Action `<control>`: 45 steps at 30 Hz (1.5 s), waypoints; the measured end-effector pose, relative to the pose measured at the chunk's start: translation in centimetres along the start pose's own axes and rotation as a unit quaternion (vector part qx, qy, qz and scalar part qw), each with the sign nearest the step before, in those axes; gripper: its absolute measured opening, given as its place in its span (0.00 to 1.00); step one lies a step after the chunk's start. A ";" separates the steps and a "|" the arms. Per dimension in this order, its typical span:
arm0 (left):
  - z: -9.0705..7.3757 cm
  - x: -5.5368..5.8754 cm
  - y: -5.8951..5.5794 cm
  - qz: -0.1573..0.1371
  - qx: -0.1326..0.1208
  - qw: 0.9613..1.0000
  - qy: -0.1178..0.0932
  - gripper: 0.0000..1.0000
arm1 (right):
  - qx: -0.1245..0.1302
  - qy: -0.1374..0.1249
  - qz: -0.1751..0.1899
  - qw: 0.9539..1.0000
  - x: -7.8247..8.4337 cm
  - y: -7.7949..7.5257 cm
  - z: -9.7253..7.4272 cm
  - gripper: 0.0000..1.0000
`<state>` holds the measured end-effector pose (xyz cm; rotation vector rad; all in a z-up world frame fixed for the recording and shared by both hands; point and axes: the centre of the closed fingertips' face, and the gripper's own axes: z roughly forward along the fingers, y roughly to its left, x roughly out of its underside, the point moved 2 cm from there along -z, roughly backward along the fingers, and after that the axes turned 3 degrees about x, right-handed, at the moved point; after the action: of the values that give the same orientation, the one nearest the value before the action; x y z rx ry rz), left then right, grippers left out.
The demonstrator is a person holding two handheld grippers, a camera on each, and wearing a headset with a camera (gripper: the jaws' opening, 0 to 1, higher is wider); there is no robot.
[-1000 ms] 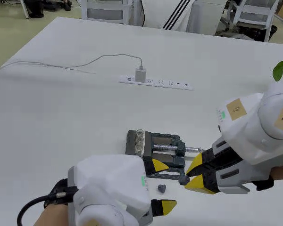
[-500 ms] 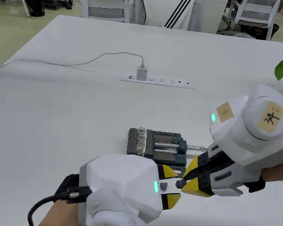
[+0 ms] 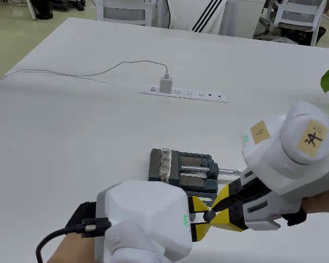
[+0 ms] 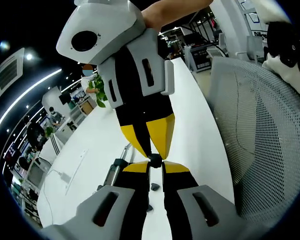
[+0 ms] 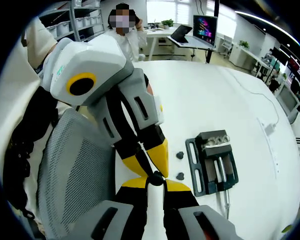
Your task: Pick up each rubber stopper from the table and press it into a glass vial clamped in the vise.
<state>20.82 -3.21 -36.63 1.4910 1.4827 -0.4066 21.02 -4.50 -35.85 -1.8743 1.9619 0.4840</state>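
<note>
Small dark rubber stopper (image 5: 155, 177) sits pinched in yellow wedge tips of right tongs (image 5: 156, 184), left tongs (image 4: 156, 167) meeting it tip-to-tip, grip unclear, near dark metal vise (image 3: 178, 164) holding clear glass vials (image 3: 164, 160) on smooth white tabletop (image 3: 98, 137); grey mesh chair (image 5: 75, 170) alongside.
</note>
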 end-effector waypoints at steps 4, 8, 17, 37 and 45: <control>0.0 -0.1 -0.2 0.003 0.000 1.000 0.001 0.06 | -0.003 0.000 0.004 1.000 0.1 0.1 0.0 0.07; 0.1 -0.1 -0.3 0.006 0.001 1.000 -0.001 0.06 | -0.007 0.000 0.004 1.000 0.2 0.2 0.0 0.07; 0.2 -0.1 -0.7 -0.003 0.007 1.000 -0.006 0.05 | -0.017 -0.008 0.003 1.000 0.5 0.6 0.1 0.08; -0.2 1.5 -0.4 -0.194 0.012 0.980 -0.050 0.05 | 0.020 -0.050 -0.097 0.994 0.9 0.4 -0.5 0.18; -0.2 1.1 -0.9 -0.194 0.024 0.979 -0.060 0.05 | 0.009 -0.057 -0.093 0.994 0.6 1.1 0.0 0.17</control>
<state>20.19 -2.62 -37.74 1.1861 1.6766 -0.7580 19.94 -4.98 -36.20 -1.9501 1.6940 0.5034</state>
